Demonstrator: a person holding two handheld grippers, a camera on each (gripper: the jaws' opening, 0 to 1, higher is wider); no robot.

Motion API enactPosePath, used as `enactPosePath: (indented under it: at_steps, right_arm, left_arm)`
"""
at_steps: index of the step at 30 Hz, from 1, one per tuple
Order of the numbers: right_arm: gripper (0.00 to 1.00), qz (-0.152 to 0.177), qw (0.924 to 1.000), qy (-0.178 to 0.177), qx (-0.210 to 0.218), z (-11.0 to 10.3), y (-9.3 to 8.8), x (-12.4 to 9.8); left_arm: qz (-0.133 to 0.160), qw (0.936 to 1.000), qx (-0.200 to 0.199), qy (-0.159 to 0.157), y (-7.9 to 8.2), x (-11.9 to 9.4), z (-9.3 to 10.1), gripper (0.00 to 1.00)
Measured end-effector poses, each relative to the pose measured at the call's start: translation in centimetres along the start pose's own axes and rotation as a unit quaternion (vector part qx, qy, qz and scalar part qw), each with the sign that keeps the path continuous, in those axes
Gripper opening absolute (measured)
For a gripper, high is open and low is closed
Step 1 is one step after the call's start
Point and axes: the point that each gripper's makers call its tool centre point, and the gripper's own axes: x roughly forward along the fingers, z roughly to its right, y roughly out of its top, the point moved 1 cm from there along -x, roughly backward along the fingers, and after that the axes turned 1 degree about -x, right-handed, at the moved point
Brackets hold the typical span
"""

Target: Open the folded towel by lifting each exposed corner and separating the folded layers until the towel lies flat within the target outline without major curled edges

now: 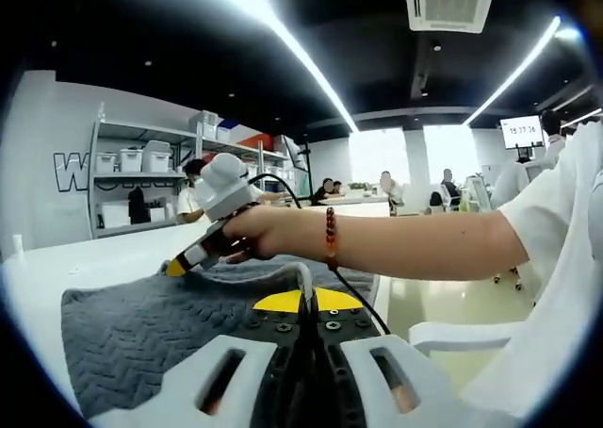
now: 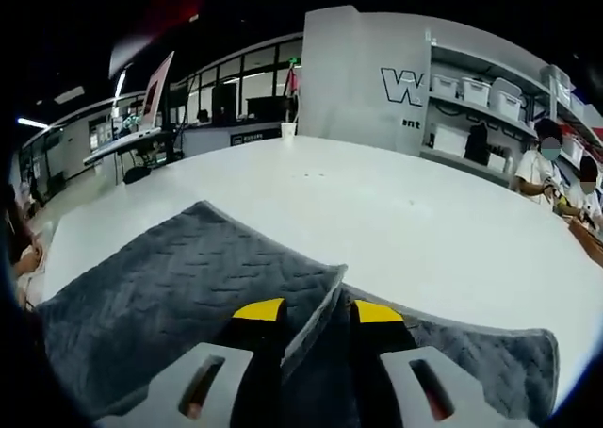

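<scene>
Grey quilted towel (image 2: 179, 287) spread on a white desk (image 2: 377, 211), seen from both grippers. In the right gripper view: right gripper (image 2: 316, 320) low over the towel, yellow-tipped fingers (image 2: 259, 311) a little apart with a raised fold edge of the towel standing in the gap between them; cannot tell for certain whether clamped, though the cloth sits pinched up between the tips. Towel lying in two layers here, upper layer reaching toward the left of the view, lower layer showing past the fold toward the right, one corner pointing out onto the bare desk. In the left gripper view: left gripper (image 1: 303, 301) with fingers together, yellow tips meeting over the near edge of the towel (image 1: 141, 334); cannot tell whether any cloth is caught between them. Beyond it, a hand (image 1: 250, 232) with a beaded bracelet (image 1: 331, 238) holding the right gripper (image 1: 203, 251), its yellow tip down at the far edge of the towel, a black cable (image 1: 283, 194) looping from it. White sleeve (image 1: 556, 211) at the right of that view. Shelves with white bins (image 2: 471, 98) along the wall, seated people (image 1: 330, 189) at far desks, long ceiling lights (image 1: 283, 41) overhead.
</scene>
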Motion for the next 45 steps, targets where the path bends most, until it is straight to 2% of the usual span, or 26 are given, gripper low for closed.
enactPosePath:
  at_steps: [15, 28, 34, 37, 45]
  right_arm:
    - [0.21, -0.006, 0.9997, -0.003, 0.023, 0.9, -0.4, 0.9]
    - [0.19, -0.008, 0.9997, -0.009, 0.023, 1.5, -0.4, 1.7]
    - [0.13, 0.000, 0.9995, -0.007, 0.030, 1.6, -0.4, 1.9]
    - [0.03, -0.003, 0.9993, -0.007, 0.035, 1.6, -0.6, 1.9]
    - [0.00, -0.001, 0.9996, -0.009, 0.028, 1.3, -0.3, 2.0]
  left_arm:
    - [-0.001, 1.0000, 0.003, 0.001, -0.1, 0.0, -0.1, 0.00]
    - [0.000, 1.0000, -0.001, 0.000, -0.3, -0.3, 0.0, 0.00]
    - [0.001, 1.0000, -0.001, 0.000, -0.3, -0.3, 0.1, 0.00]
    - [0.000, 1.0000, 0.000, 0.000, -0.4, -0.2, 0.1, 0.00]
    - [-0.003, 1.0000, 0.006, 0.003, -0.4, -0.2, 0.2, 0.00]
